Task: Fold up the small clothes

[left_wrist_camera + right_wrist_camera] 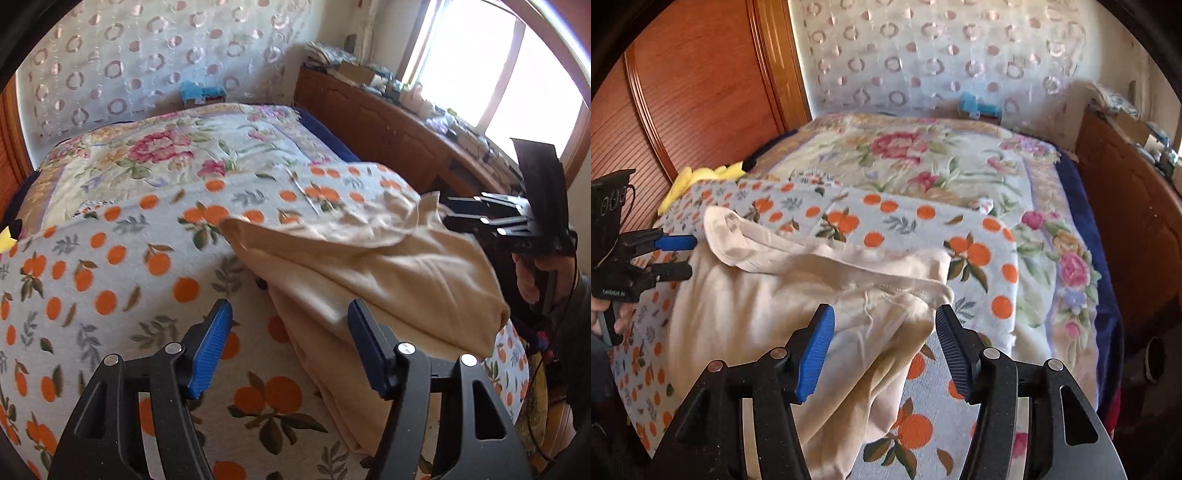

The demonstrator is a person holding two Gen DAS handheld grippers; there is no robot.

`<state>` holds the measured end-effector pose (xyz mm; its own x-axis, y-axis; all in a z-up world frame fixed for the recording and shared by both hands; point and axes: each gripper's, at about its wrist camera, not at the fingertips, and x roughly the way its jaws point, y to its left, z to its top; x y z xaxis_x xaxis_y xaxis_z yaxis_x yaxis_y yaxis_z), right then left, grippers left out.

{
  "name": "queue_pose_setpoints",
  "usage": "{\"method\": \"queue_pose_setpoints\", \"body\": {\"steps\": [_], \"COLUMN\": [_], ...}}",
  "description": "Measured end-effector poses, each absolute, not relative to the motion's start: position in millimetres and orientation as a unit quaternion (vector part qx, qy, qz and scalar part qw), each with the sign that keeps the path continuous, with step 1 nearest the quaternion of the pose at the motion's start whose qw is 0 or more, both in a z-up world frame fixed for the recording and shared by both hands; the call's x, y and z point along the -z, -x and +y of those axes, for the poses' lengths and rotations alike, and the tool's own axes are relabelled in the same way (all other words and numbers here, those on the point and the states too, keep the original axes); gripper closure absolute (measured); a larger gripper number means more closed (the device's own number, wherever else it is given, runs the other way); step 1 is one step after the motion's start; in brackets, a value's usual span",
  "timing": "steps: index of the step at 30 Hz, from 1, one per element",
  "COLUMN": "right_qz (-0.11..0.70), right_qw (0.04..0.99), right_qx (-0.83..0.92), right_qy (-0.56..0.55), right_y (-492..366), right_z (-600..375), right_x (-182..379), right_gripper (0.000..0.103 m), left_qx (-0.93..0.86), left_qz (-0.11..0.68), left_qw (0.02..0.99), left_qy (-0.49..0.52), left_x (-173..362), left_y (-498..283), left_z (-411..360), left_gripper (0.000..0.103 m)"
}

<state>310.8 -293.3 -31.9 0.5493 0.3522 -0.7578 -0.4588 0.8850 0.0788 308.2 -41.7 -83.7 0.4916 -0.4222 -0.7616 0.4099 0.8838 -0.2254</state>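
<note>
A cream garment (369, 280) lies folded over on the orange-print cloth (110, 258) that covers the near part of the bed. My left gripper (290, 332) hangs open over the garment's left edge, and the pads do not touch the fabric. At the garment's far right corner is the right gripper (448, 212), held by a hand. In the right wrist view the cream garment (775, 295) lies under my right gripper (882, 321), which is open, its pads clear of the folded hem. The left gripper (689, 256) stands open at the garment's left end.
A floral blanket (923, 162) covers the far half of the bed. A wooden dresser (388, 122) with clutter runs along the right under a bright window (498, 74). A wooden door (701, 92) stands at the left. A yellow item (690, 181) lies by the bed's left edge.
</note>
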Motion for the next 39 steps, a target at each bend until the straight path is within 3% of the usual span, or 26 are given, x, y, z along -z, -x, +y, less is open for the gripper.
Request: {"method": "queue_pose_setpoints", "body": {"steps": [4,6,7,12,17,18,20,22,29,33,36,38,39], "right_qz": [0.436,0.444,0.445,0.370,0.358,0.364,0.365,0.369,0.411,0.420,0.420,0.415,0.405], "right_qw": [0.869,0.858,0.855,0.907,0.915,0.913,0.913,0.909,0.881,0.873,0.872,0.870,0.875], "right_qx": [-0.235,-0.256,-0.263,-0.197,-0.184,-0.184,-0.181,-0.191,-0.234,-0.245,-0.251,-0.265,-0.265], "right_qy": [0.005,-0.034,-0.037,-0.024,0.004,0.009,0.023,0.019,0.000,0.016,0.026,0.025,0.036], "right_y": [-346,-361,-365,-355,-326,-317,-293,-260,-181,-182,-192,-196,-195], "right_z": [-305,-312,-311,-318,-315,-314,-314,-314,-323,-315,-313,-312,-313], "right_x": [42,44,44,20,20,22,24,25,52,65,69,65,59], "right_gripper": [0.045,0.089,0.101,0.102,0.099,0.096,0.068,0.051,0.051,0.056,0.073,0.098,0.098], "left_qx": [0.248,0.245,0.245,0.238,0.243,0.246,0.255,0.264,0.283,0.279,0.273,0.266,0.267], "left_qz": [0.452,0.453,0.453,0.449,0.444,0.443,0.445,0.451,0.467,0.468,0.461,0.454,0.450], "left_qw": [0.857,0.857,0.857,0.861,0.862,0.862,0.858,0.851,0.838,0.839,0.844,0.850,0.851], "left_qy": [0.007,0.009,0.009,0.014,0.022,0.025,0.034,0.040,0.018,0.007,-0.011,-0.031,-0.031], "left_x": [90,91,91,88,82,82,82,85,99,101,102,102,101], "left_y": [-305,-304,-303,-300,-286,-282,-270,-258,-229,-225,-223,-222,-221], "left_z": [-50,-50,-50,-48,-47,-47,-46,-47,-66,-72,-76,-79,-79], "left_gripper": [0.037,0.037,0.037,0.037,0.037,0.037,0.037,0.037,0.037,0.045,0.048,0.070,0.081]}}
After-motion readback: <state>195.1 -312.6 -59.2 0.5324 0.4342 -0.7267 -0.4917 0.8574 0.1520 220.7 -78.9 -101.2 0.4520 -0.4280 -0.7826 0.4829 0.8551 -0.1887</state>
